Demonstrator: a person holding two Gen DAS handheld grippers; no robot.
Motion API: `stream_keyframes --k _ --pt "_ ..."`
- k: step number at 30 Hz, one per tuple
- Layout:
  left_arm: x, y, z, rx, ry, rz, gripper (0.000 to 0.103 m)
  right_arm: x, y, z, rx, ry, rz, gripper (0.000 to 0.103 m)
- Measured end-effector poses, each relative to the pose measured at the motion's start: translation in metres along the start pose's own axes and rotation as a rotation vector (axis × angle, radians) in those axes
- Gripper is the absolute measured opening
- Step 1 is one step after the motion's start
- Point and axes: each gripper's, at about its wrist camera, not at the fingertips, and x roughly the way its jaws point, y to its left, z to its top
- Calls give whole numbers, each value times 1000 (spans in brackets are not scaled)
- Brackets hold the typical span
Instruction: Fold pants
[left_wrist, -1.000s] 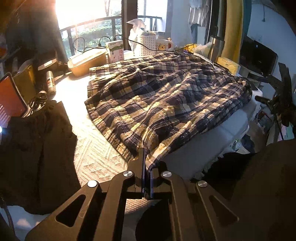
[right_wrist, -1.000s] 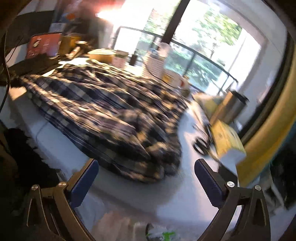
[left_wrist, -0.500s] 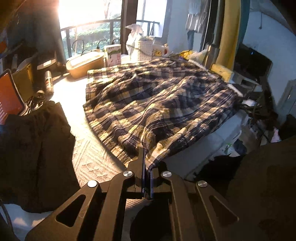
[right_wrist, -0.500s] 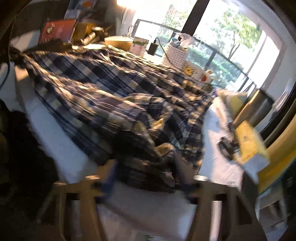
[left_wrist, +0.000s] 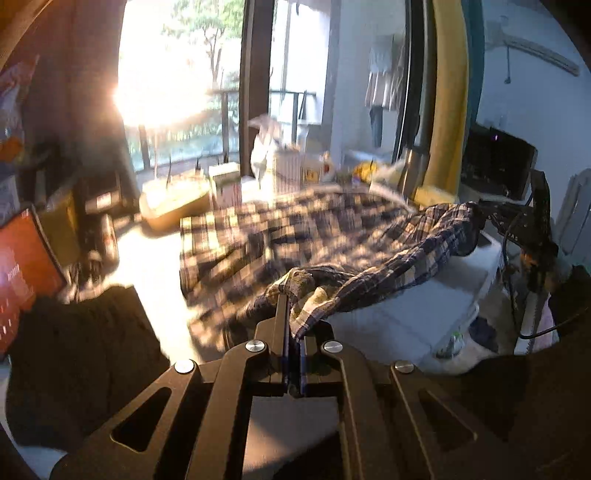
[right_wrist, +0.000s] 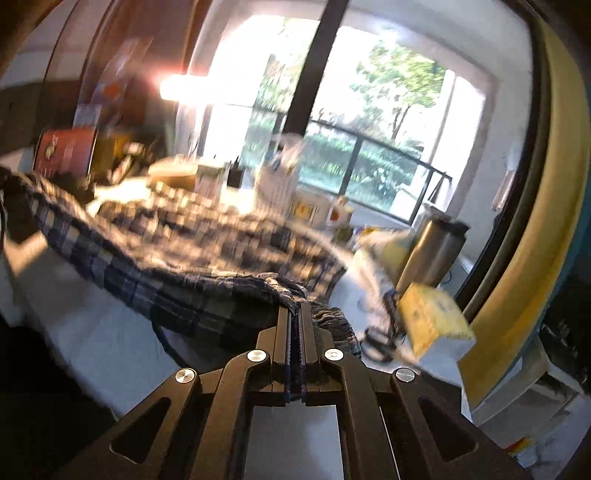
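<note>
Since the earlier frames, both tools have been raised and the near edge of the plaid pants has been lifted off the worktop; the right tool, wide open a second ago, has just been closing and now has cloth between its jaws.

Left wrist view: the left tool (left_wrist: 291, 325) is seen at lower centre, closed on a bunched corner of the plaid pants (left_wrist: 295, 243). From that corner the hem is stretched in the air toward the right of the frame, where the other lifted corner is held by the right tool (left_wrist: 491, 218). The rest of the garment is spread, blurred, over the white worktop (left_wrist: 402, 325) in mid-frame. A dark garment (left_wrist: 81, 339) lies at lower left, and a tan tray (left_wrist: 173, 203) sits beyond the pants near the window.

Right wrist view: the right tool (right_wrist: 295, 314) is at lower centre, clamped shut on a gathered fold of the pants (right_wrist: 192, 240). The hem runs from it toward the left edge of the frame. A steel flask (right_wrist: 432, 247) and a yellow box (right_wrist: 432, 321) stand at right.

The task is judged to be at its start: both near corners are gripped and raised, but no fold has been laid over yet, and the folding itself remains.
</note>
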Motion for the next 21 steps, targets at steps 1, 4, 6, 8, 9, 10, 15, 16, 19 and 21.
stream_keyframes --k 1,4,6,8,9,10,15,16,19,21 --pt "1 1 7 7 -17 5 2 -1 -4 6 19 -25 -9 2" --pt "8 9 25 8 -53 26 2 3 -15 19 95 -79 -8 2" --pt "17 19 41 2 -68 39 2 11 -19 25 134 -98 -6 2" --pt "25 26 51 6 -78 58 2 23 -23 31 167 -106 -12 2" --pt "31 31 57 10 -81 61 2 28 -25 34 178 -112 -17 2" --pt "36 35 63 17 -86 68 2 31 -26 37 186 -116 -19 2" --pt "67 55 91 47 -92 100 2 57 -41 55 263 -137 -7 3" --pt "71 58 95 48 -94 101 2 62 -43 59 271 -139 -6 3" --pt "84 68 106 45 -104 108 2 80 -50 75 292 -144 -6 3" --pt "96 79 117 50 -108 111 2 92 -53 85 298 -141 -4 2"
